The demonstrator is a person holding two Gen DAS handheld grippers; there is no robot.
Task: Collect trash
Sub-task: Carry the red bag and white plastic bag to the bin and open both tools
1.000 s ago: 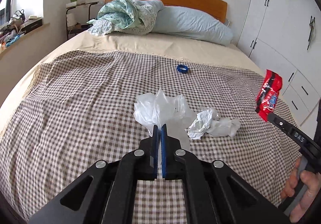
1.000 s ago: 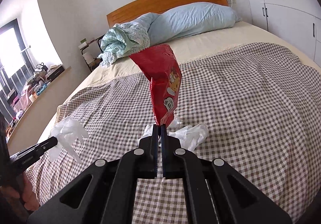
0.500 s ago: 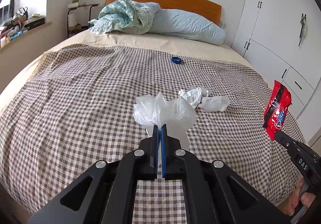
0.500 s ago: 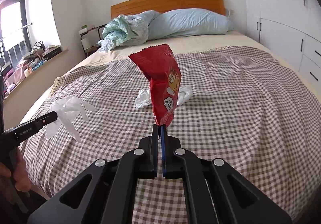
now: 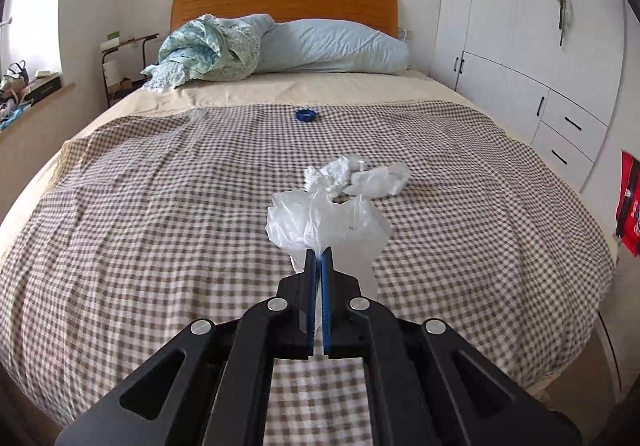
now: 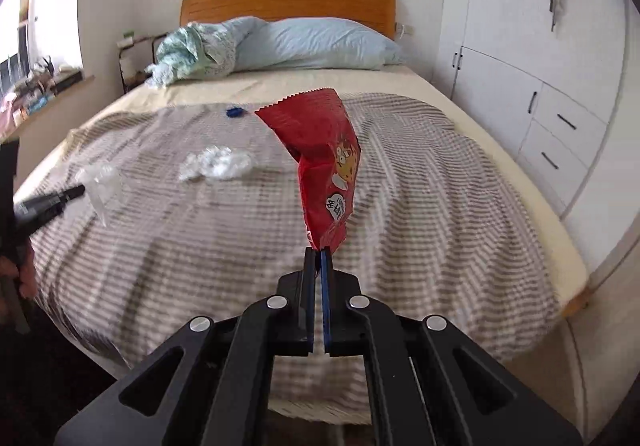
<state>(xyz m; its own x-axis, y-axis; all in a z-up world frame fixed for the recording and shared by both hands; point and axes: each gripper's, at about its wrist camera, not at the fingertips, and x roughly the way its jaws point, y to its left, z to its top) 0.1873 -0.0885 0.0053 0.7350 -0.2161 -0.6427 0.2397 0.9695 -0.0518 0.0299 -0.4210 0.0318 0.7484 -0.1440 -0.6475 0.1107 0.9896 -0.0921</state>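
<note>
My left gripper (image 5: 319, 253) is shut on a clear plastic bag (image 5: 320, 222), which puffs up above the fingertips over the foot of the bed. My right gripper (image 6: 319, 252) is shut on the lower corner of a red snack wrapper (image 6: 326, 162) that stands upright above it. The same wrapper (image 5: 630, 202) shows at the right edge of the left wrist view. Crumpled white tissue (image 5: 356, 176) lies on the checked blanket (image 5: 160, 206) mid-bed. A small blue cap (image 5: 306, 115) sits farther up the bed. The left gripper (image 6: 78, 190) with its bag (image 6: 98, 182) appears at the left of the right wrist view.
A blue pillow (image 5: 332, 46) and a bundled quilt (image 5: 208, 54) lie against the wooden headboard (image 5: 284, 2). White wardrobes and drawers (image 5: 540, 66) line the right wall. A cluttered sill (image 5: 24, 90) and a small rack (image 5: 120, 62) stand on the left.
Both grippers have pulled back toward the foot of the bed, still holding the bag and the wrapper. The tissue and the cap now lie farther ahead. The right wrist view is motion-blurred.
</note>
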